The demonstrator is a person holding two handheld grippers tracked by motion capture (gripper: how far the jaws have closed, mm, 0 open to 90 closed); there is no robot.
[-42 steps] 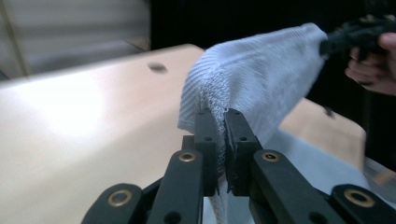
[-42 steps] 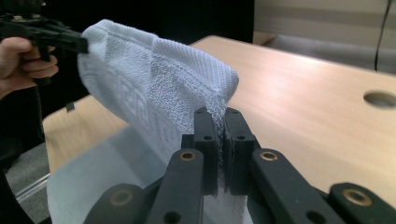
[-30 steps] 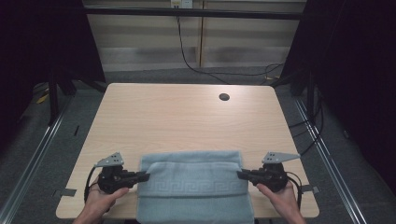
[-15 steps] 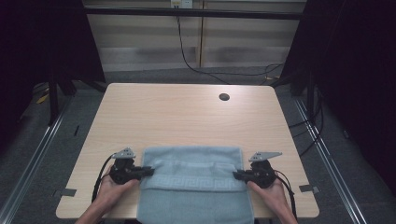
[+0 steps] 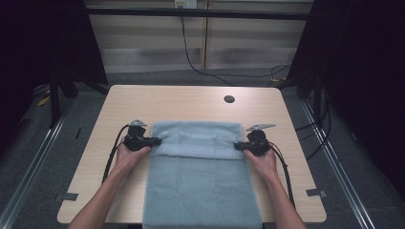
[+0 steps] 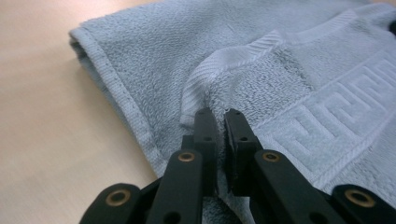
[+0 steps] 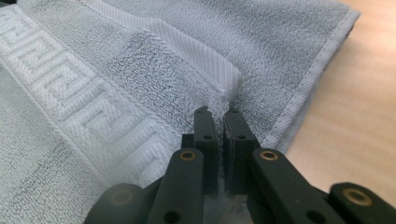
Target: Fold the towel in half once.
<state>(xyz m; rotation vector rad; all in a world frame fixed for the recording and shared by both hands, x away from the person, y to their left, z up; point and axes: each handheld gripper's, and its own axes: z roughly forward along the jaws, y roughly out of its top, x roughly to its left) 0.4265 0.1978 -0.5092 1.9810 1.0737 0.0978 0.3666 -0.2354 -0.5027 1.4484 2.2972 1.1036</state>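
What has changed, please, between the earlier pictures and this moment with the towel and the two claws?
Both claws, the left claw and right claw, carried the patterned edge of the pale blue terry towel away from the person, laying the fold farther up the light wooden table. More towel now lies flat behind the fold. Both stayed shut on the towel's corners; the small dark hole is unchanged.

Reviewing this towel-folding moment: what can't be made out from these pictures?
- Near end of the towel: cut off by the bottom edge of the high view.
- Table under the towel: covered by the cloth.
- Pads of the left gripper and right gripper: hidden in the pinched cloth, in both gripper views.
- Dark round spot on the table: too small to identify.
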